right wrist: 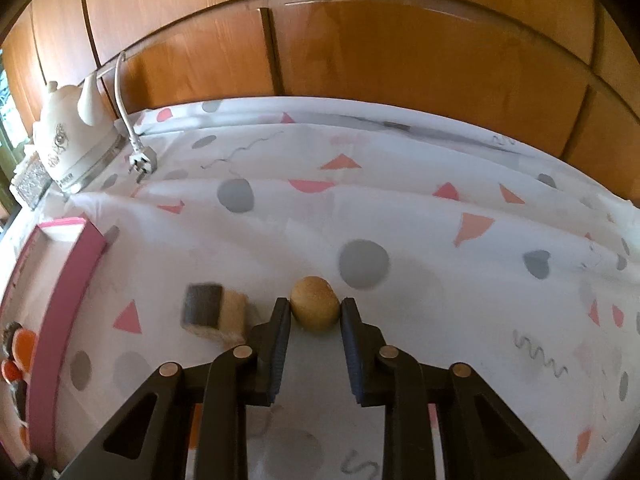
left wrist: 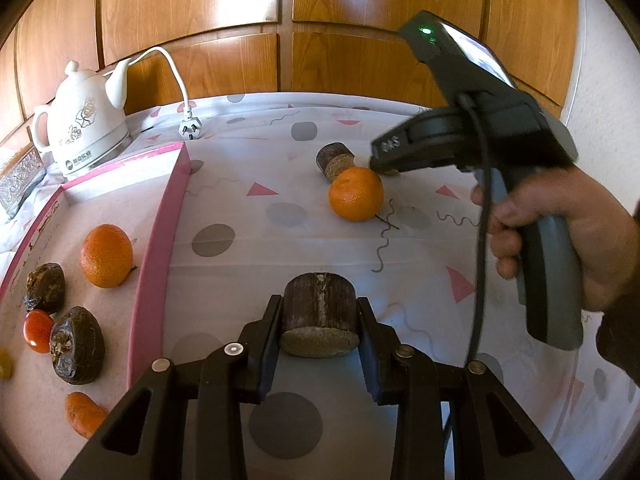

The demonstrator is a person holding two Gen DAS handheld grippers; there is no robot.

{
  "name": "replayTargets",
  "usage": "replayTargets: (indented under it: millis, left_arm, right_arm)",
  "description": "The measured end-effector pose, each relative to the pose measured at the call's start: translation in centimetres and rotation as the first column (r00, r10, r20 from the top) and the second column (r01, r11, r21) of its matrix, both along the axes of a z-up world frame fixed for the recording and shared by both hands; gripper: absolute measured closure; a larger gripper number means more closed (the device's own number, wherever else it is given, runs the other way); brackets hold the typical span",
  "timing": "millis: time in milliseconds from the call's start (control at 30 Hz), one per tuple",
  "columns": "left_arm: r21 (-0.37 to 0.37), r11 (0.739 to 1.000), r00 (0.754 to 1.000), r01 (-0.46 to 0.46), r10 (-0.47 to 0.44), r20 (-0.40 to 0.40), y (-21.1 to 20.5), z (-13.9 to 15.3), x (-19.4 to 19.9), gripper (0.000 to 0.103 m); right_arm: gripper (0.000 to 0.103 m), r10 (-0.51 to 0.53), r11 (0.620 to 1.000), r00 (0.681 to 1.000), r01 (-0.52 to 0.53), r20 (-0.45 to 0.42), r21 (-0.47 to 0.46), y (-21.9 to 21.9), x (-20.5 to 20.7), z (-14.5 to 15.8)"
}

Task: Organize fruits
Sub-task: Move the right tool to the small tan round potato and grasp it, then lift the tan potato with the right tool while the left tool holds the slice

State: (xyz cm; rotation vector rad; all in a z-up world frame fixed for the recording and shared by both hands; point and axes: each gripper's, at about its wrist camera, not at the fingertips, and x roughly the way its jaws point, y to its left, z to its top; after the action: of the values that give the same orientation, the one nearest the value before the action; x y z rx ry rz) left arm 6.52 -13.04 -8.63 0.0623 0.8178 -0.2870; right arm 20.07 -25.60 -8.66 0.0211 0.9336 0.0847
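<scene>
My left gripper (left wrist: 319,316) is shut on a dark sugarcane chunk (left wrist: 319,312), held over the patterned cloth just right of the pink box (left wrist: 154,264). My right gripper (right wrist: 315,308) is shut on a small round tan fruit (right wrist: 315,304) above the cloth; its body also shows in the left wrist view (left wrist: 472,140). A mandarin (left wrist: 356,194) and another cane chunk (left wrist: 334,160) lie on the cloth under the right gripper; that chunk shows in the right wrist view (right wrist: 212,312). Inside the box lie a mandarin (left wrist: 106,256), two dark wrinkled fruits (left wrist: 76,346), a red tomato (left wrist: 37,330) and more.
A white ceramic kettle (left wrist: 86,120) with its cord and plug (left wrist: 190,130) stands at the back left, behind the box. A wooden panelled wall (right wrist: 360,48) runs along the table's far edge. The person's hand (left wrist: 560,224) holds the right gripper's handle.
</scene>
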Motion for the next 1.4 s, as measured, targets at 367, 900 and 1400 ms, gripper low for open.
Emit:
replayTargets:
  millis: [367, 900, 1400]
  left_arm:
    - [0.0, 1.0, 1.0, 0.0, 0.0, 0.0, 0.0, 0.0, 0.0, 0.068]
    - [-0.042, 0.999, 0.999, -0.022, 0.021, -0.035, 0.5, 0.2, 0.6, 0.068]
    - [-0.077, 0.984, 0.987, -0.158, 0.154, -0.056, 0.2, 3.3, 6.6, 0.068]
  right_arm:
    - [0.078, -0.073, 0.997, 0.997, 0.074, 0.005, -0.006, -2.8, -3.3, -0.3]
    - [0.078, -0.039, 0.999, 0.999, 0.04, 0.035, -0.034, -1.1, -1.9, -0.5]
    - [0.078, -0.038, 0.999, 0.998, 0.04, 0.047, -0.035, -0.9, -1.5, -0.4]
